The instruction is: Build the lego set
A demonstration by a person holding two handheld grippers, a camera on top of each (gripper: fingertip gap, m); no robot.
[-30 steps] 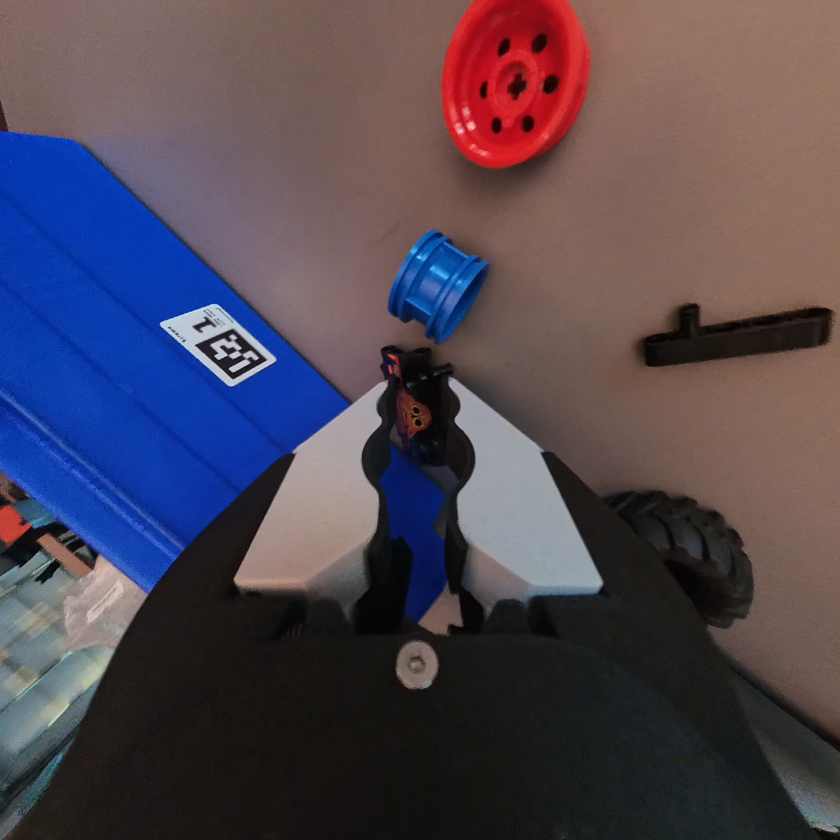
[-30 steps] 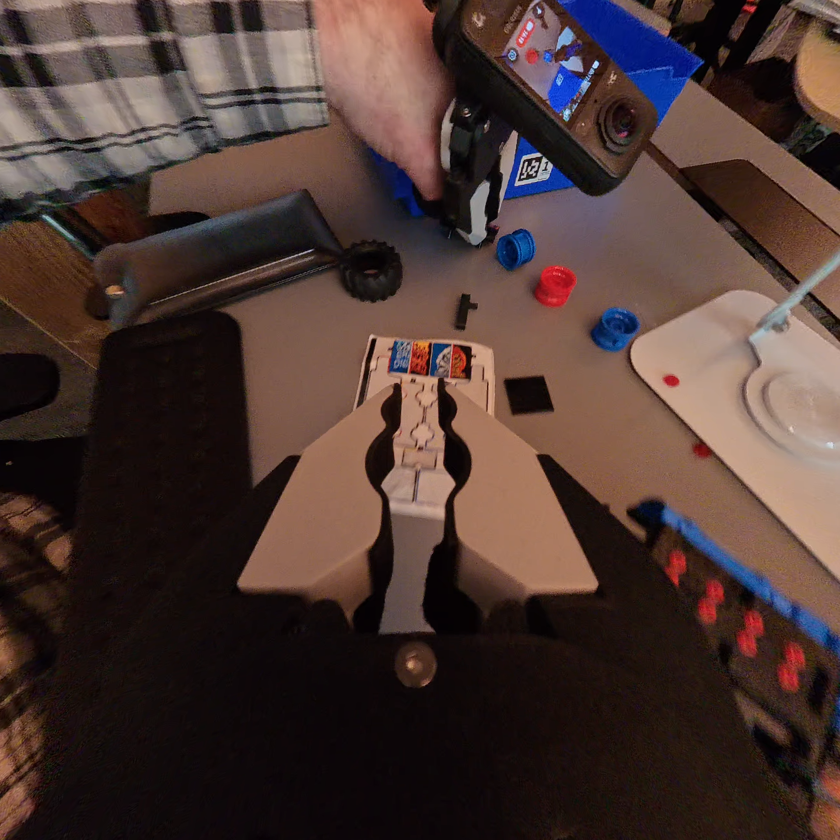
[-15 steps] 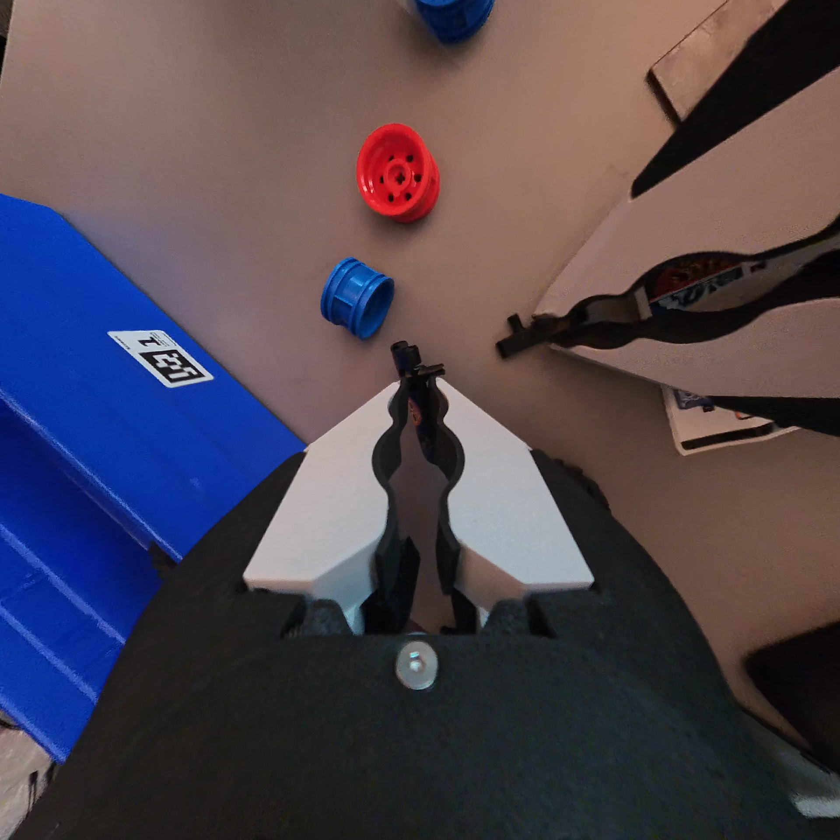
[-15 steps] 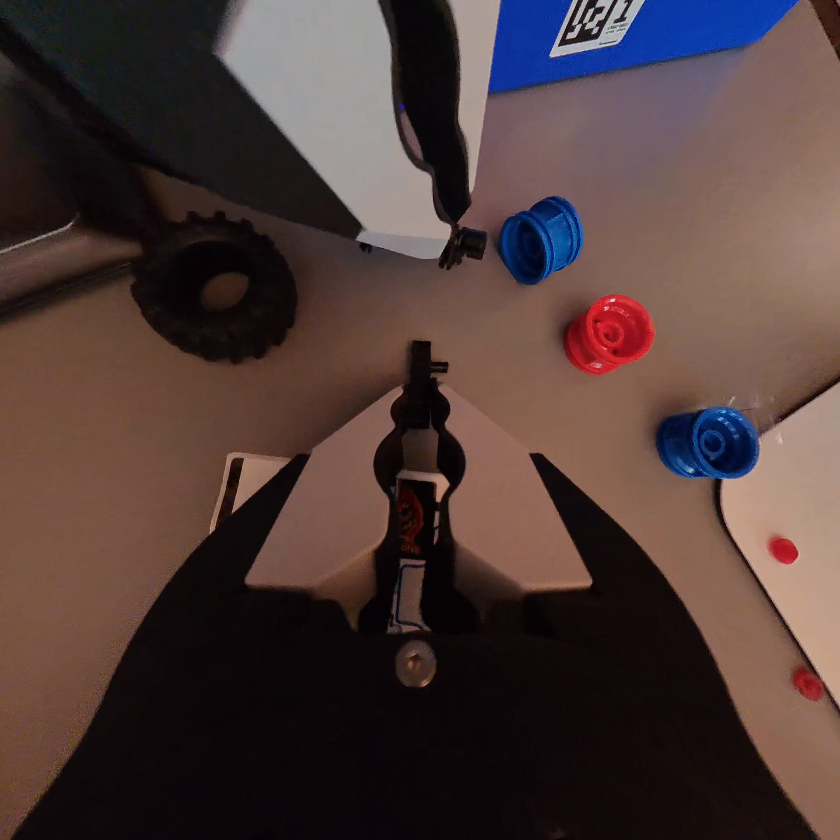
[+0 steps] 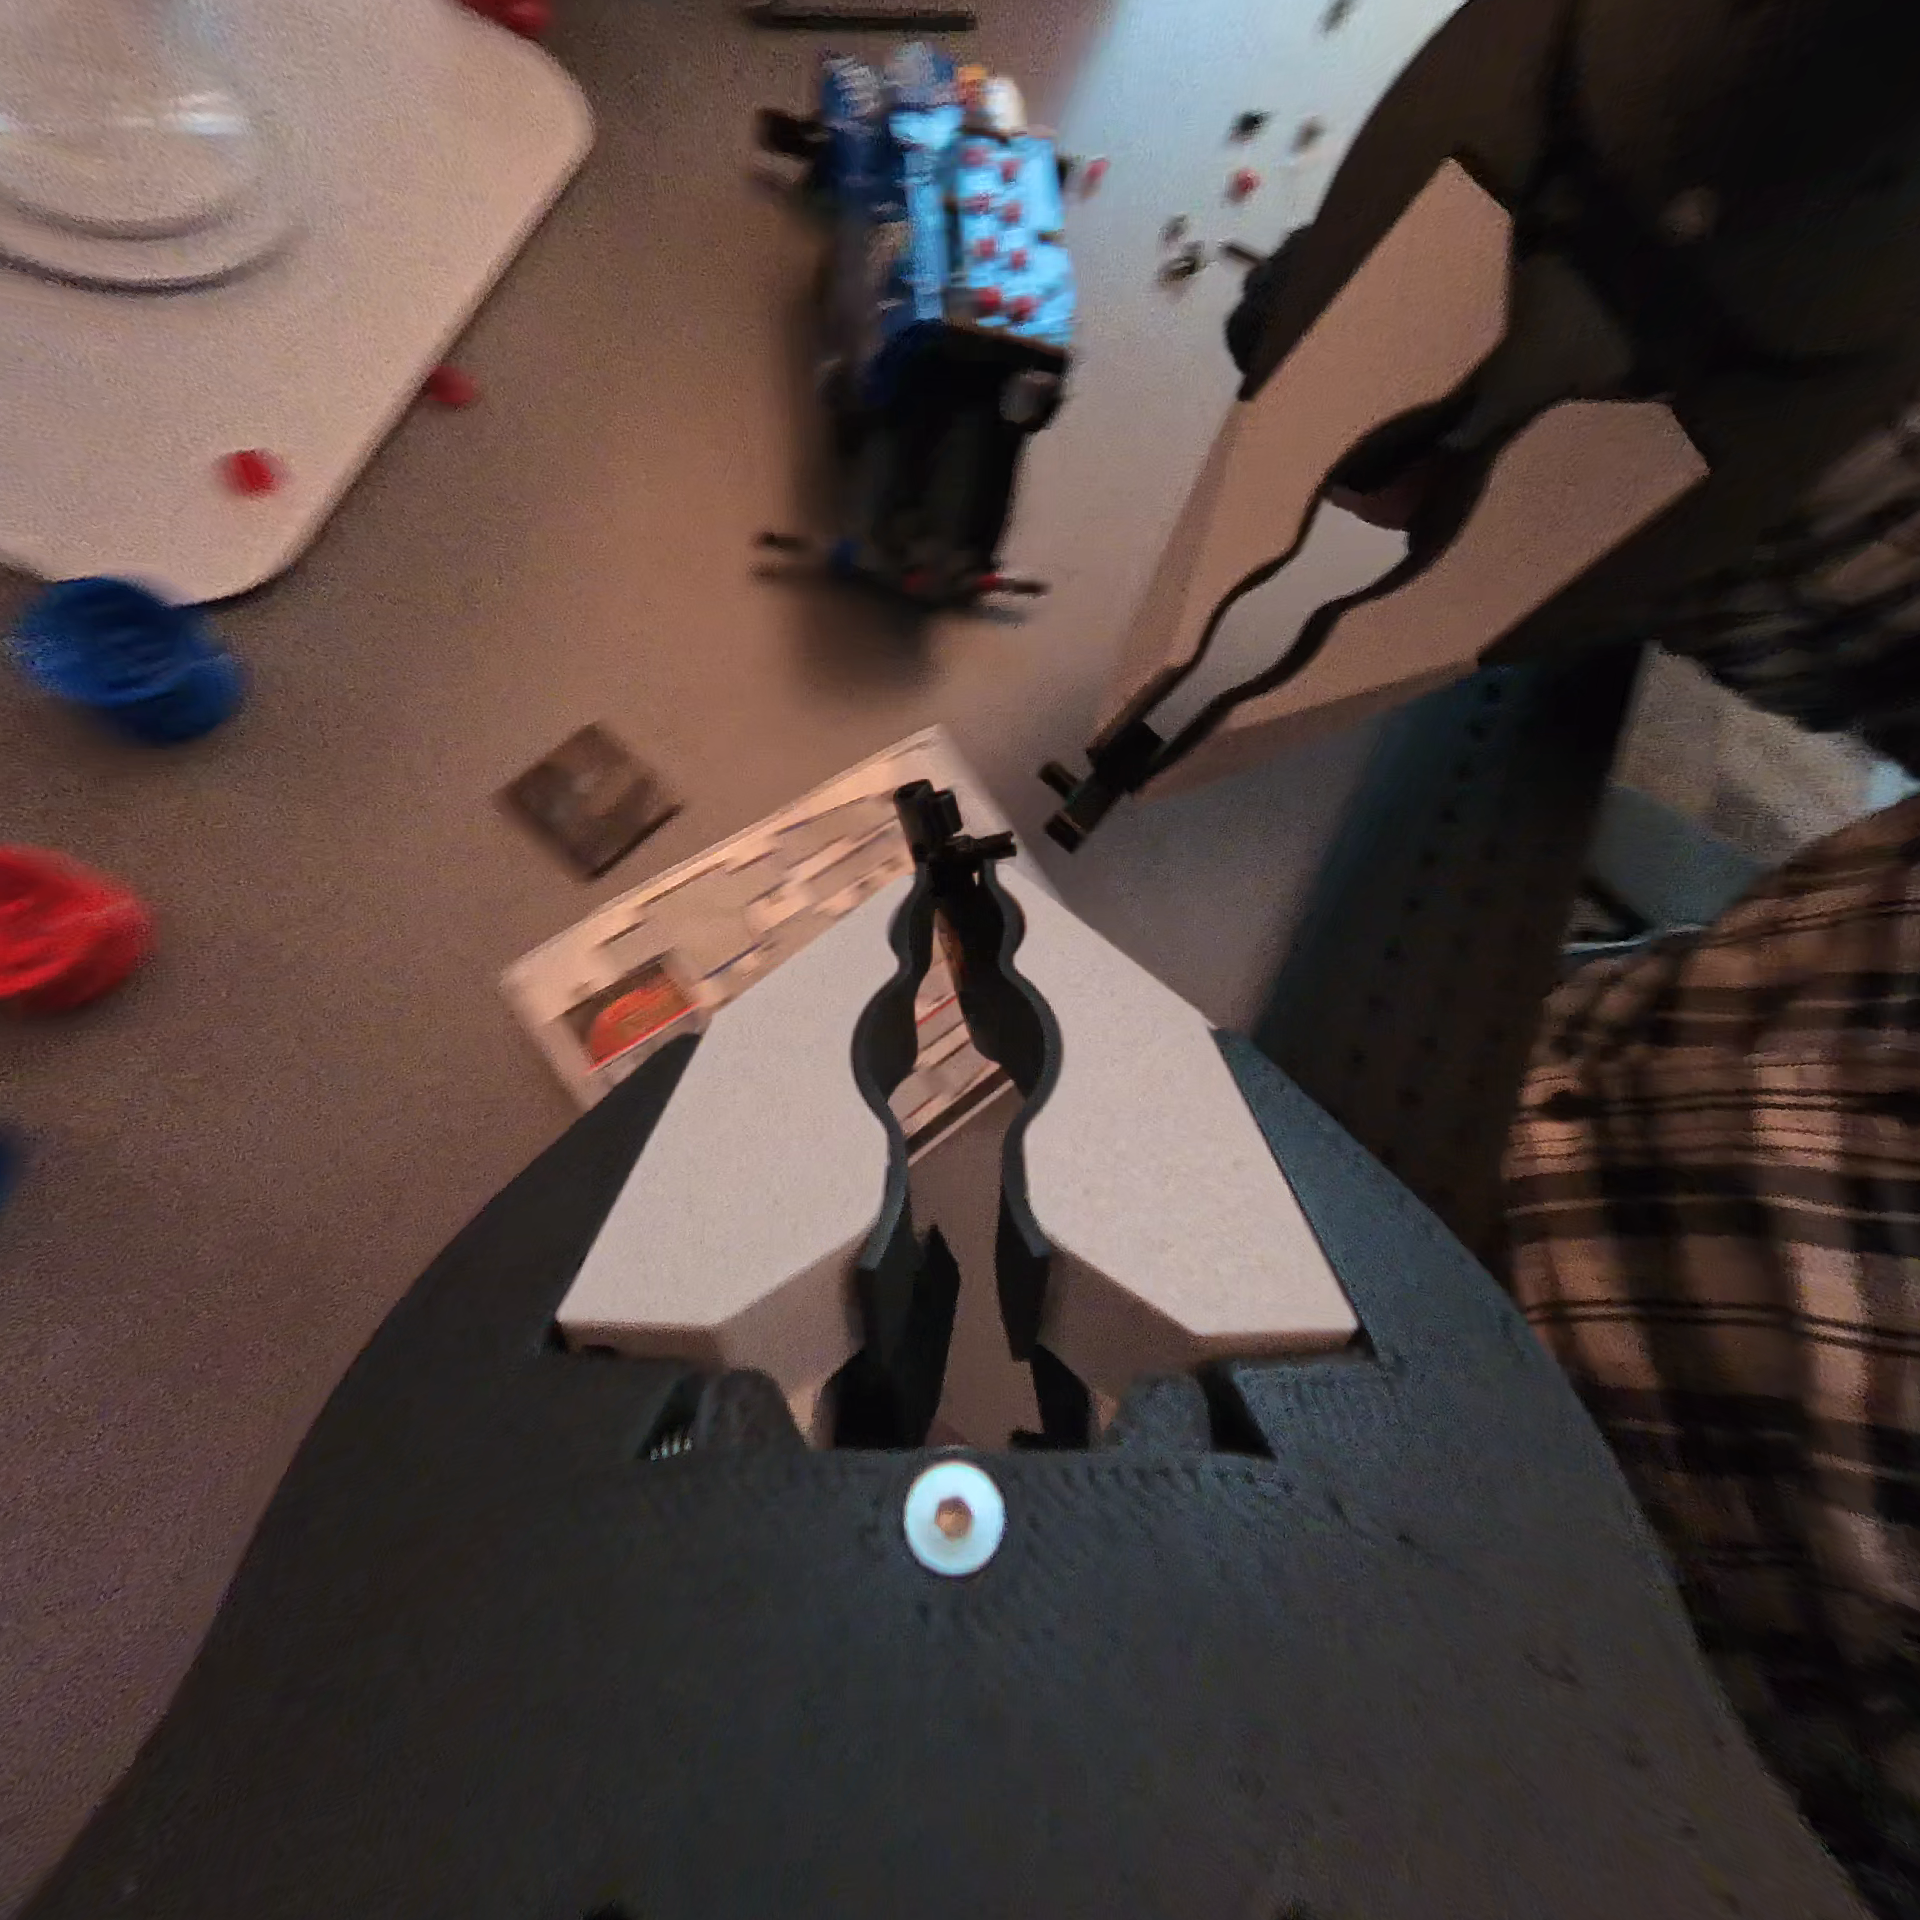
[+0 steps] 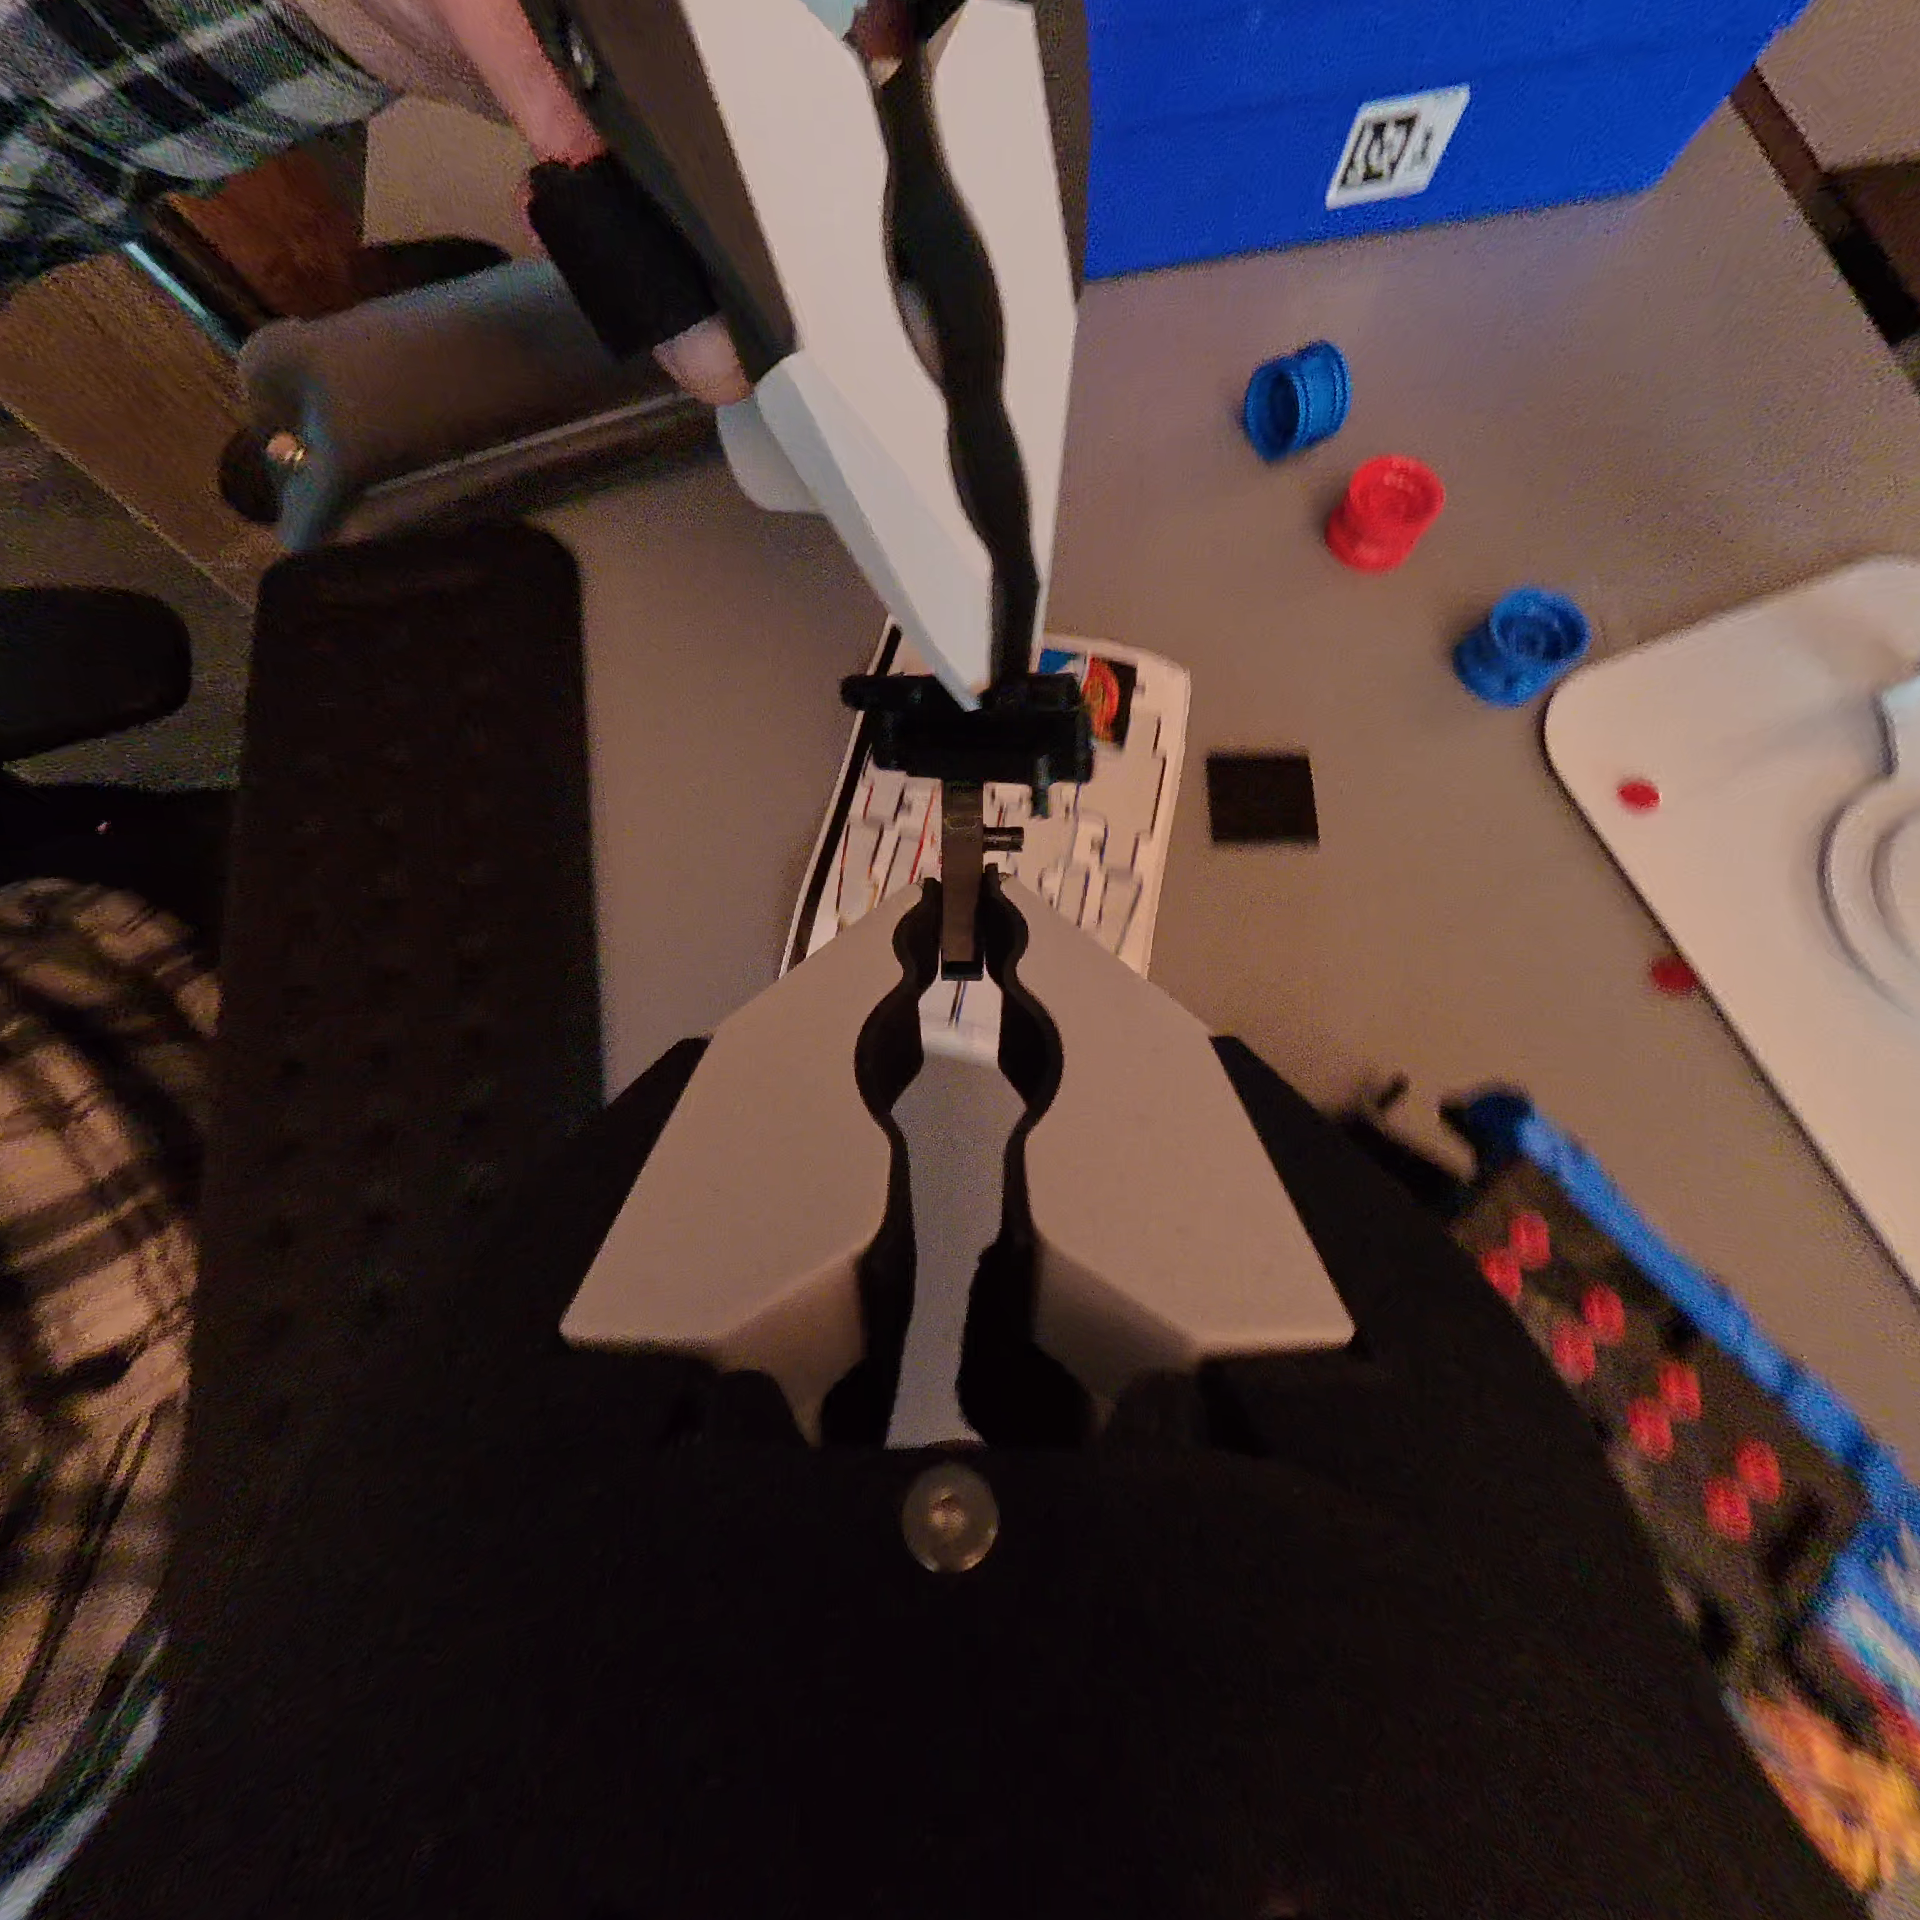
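Observation:
My left gripper (image 5: 951, 883) is shut on a small black lego connector piece (image 5: 943, 821). In the right wrist view the left gripper (image 6: 1003, 665) comes down from above with that piece (image 6: 966, 727). My right gripper (image 6: 961, 896) is shut on a thin black beam with a side pin (image 6: 961, 831). The beam's tip points up at the black piece and looks to be touching it. In the left wrist view the right gripper (image 5: 1127, 753) sits at the upper right, close to my left tips. Both are held above the sticker sheet (image 6: 1143, 831).
The partly built blue and black vehicle (image 5: 945, 312) lies on the table beyond. Two blue rims (image 6: 1299, 400) (image 6: 1522, 644) and a red rim (image 6: 1387, 509) lie to the right. Also there are a black square tile (image 6: 1262, 800), a white base plate (image 6: 1714, 831), a blue box (image 6: 1351, 104) and a black pad (image 6: 416, 831). My right fingertips sit around 5 cm from my left ones. The black square tile (image 6: 1262, 800) sits 11 cm or so from the ends of my left fingers. Look for it in the left wrist view (image 5: 601, 803) too.
The right gripper has lifted the black beam off the table. Both grippers have swung together over the sticker sheet, so the two held pieces now meet.

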